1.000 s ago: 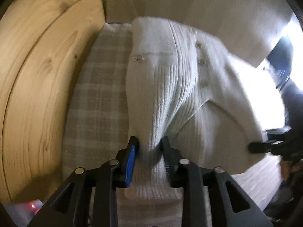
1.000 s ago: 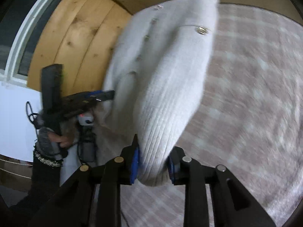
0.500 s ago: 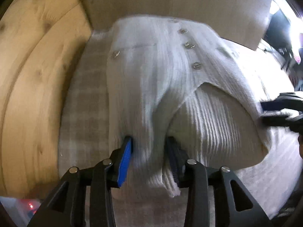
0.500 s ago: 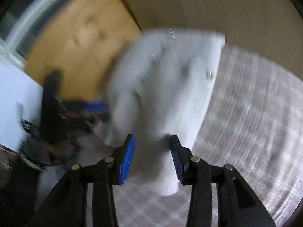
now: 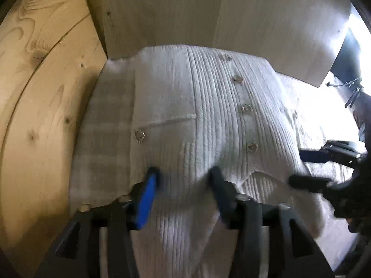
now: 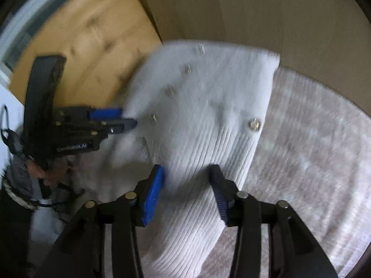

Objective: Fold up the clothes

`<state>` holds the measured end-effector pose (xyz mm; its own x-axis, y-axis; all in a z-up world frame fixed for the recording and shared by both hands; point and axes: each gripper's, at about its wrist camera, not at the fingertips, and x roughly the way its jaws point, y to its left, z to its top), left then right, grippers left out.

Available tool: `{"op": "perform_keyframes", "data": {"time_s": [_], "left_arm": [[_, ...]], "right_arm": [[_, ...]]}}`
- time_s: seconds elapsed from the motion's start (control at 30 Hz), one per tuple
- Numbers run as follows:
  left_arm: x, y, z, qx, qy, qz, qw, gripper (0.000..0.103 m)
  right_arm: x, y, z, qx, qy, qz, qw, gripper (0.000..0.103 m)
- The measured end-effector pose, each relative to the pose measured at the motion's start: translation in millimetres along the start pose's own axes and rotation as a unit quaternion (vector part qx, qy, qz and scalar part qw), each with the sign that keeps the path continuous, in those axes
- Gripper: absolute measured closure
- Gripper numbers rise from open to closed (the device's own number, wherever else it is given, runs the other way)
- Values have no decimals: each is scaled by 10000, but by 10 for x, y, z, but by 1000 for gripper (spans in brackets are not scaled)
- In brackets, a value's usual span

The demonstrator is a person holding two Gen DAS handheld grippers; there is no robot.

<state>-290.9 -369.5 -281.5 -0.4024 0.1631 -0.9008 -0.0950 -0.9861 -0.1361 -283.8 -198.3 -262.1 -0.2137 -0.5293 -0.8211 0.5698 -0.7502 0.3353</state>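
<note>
A white ribbed cardigan [image 5: 208, 115] with sparkly buttons lies spread on a plaid blanket [image 5: 104, 127], its far edge against the wall. My left gripper [image 5: 183, 173] stands open over the cardigan's near left part, the knit loose between its wide jaws. In the right wrist view the cardigan [image 6: 208, 115] lies on the blanket [image 6: 313, 150]. My right gripper [image 6: 186, 170] is open over its near right part, gripping nothing. Each gripper shows in the other's view: the right gripper [image 5: 301, 169] at the garment's right edge, the left gripper [image 6: 126, 118] at its left edge.
A pine plank wall [image 5: 46, 92] bounds the blanket on the left, and a beige panel [image 5: 185, 11] stands behind it. A person's hand [image 6: 39, 171] holds the left gripper. Bright light comes from the far right [image 5: 357, 41].
Both grippers were shut on the cardigan's hem a second ago and have opened. The garment has dropped and now lies flatter on the blanket.
</note>
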Motion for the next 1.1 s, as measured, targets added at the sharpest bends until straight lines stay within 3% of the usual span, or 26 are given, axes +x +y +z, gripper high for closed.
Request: {"op": "perform_keyframes", "data": {"time_s": [0.1, 0.17, 0.27, 0.33, 0.4, 0.5, 0.53, 0.63, 0.67, 0.7, 0.73, 0.77, 0.8, 0.93, 1.1], "left_arm": [[-170, 68, 17, -309, 128, 9, 9994, 59], [-402, -13, -37, -124, -27, 65, 9999, 59], [-592, -174, -267, 80, -160, -124, 9998, 57], [-441, -268, -367, 129, 27, -340, 9993, 57], [-141, -289, -542, 135, 462, -142, 9987, 57], [-108, -259, -619, 22, 546, -34, 9985, 55], [-166, -248, -615, -57, 553, -4, 9985, 59], [-635, -314, -626, -143, -30, 70, 9999, 56], [-797, -348, -634, -159, -234, 100, 9996, 51], [-863, -443, -672, -146, -308, 58, 9994, 45], [-928, -540, -710, -132, -381, 17, 9992, 28], [-993, -636, -748, -119, -454, -25, 9989, 21], [-1058, -732, -786, -105, -527, -67, 9985, 21], [-1317, -1117, -937, -52, -818, -235, 9964, 20], [-1641, -1599, -1126, 15, -1181, -444, 9920, 20]], "right_arm": [[-139, 13, -14, -3, 64, 5, 10000, 59], [-413, -21, -65, 211, -108, 399, 9989, 59], [-695, 15, -275, 103, -162, 628, 9978, 59], [-601, -26, -500, 121, 174, 642, 9977, 59], [-395, -17, -693, 87, 559, 581, 9967, 59], [-448, 22, -837, -139, 687, 277, 9972, 59], [-583, 15, -847, -104, 632, 289, 9975, 59], [-1129, -85, -1015, 273, 151, 443, 9985, 58], [-1291, -127, -1119, 430, -2, 422, 9982, 54], [-1454, -169, -1223, 586, -156, 401, 9974, 43], [-1616, -211, -1327, 742, -309, 379, 9960, 30], [-1778, -254, -1431, 898, -463, 358, 9942, 27], [-1941, -296, -1535, 1053, -616, 336, 9920, 22], [-2590, -465, -1951, 1669, -1225, 249, 9780, 22], [-2976, -827, -2580, 2791, -1308, -442, 9503, 22]]}}
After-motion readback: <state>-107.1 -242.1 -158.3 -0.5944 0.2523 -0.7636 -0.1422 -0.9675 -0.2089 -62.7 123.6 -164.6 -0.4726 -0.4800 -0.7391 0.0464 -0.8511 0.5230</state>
